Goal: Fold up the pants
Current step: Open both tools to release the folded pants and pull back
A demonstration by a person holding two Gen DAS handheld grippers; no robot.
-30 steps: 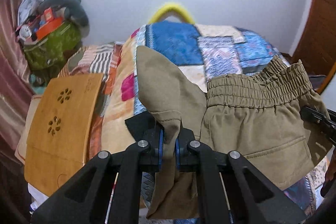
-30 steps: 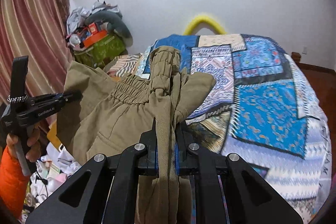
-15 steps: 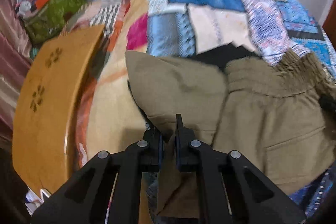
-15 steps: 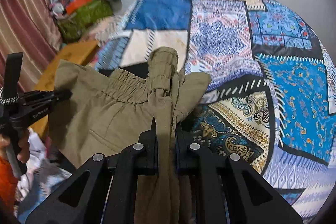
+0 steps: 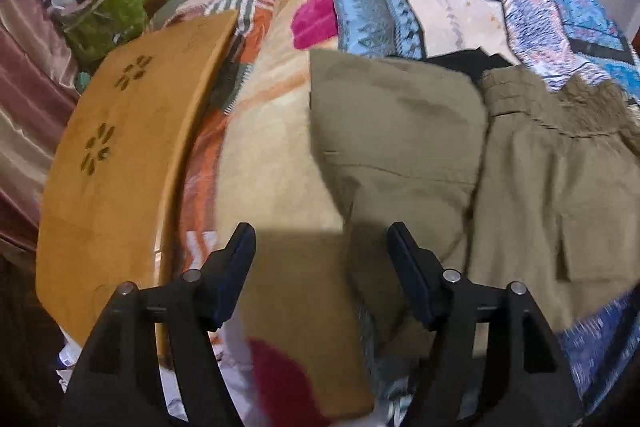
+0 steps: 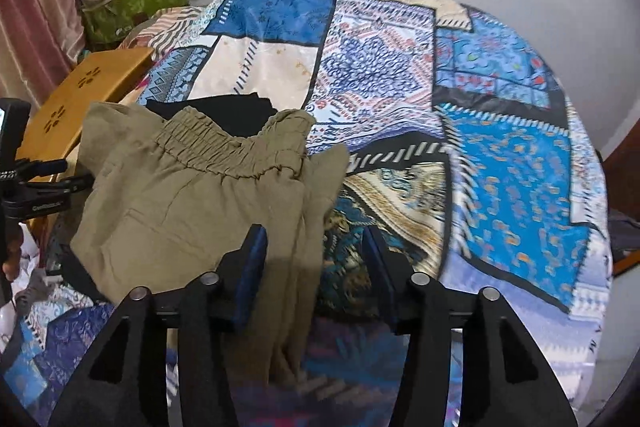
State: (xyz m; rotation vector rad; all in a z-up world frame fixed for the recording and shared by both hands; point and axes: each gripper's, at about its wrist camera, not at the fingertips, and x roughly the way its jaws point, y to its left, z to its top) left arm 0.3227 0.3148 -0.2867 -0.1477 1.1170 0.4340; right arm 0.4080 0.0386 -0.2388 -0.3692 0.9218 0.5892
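Now both grippers are letting go. Left gripper [image 5: 322, 259]: jaws opening, pads clear of cloth; between its fingers lies mostly beige blanket in shadow, with the left edge of the khaki pants [image 5: 440, 167] just inside the right finger [image 5: 408, 267]. Right gripper [image 6: 314, 259]: jaws opening as well, with a bunched vertical fold of the pants hanging loose between the fingers, nearer the left finger [image 6: 252, 263]. Whether it brushes that pad I cannot say; the view is soft there.

Ahead of the fingers the pants lie on the patchwork bedspread [image 6: 500, 155], already doubled over. The elastic waistband [image 6: 224, 151] is at the far edge, a back pocket faces up, and a folded flap lies to the left in the left wrist view. Something black [image 6: 224, 109] peeks out just beyond the waistband. Left of the left gripper, a wooden lap tray [image 5: 120, 167] rests along the bed edge; beyond it a green bag [image 6: 132, 3] piled with clutter stands against the wall.

Handling judgement: light, limp woven cotton, not slippery, nothing fragile. It sags and creases wherever it is unsupported, so one-point lifts will undo the fold. Best holds look like the gathered waistband, thick and grippy, or the stacked layers at the outer corners, one corner per gripper, pinching every layer together. The loose fold at the right gripper needs flattening first.
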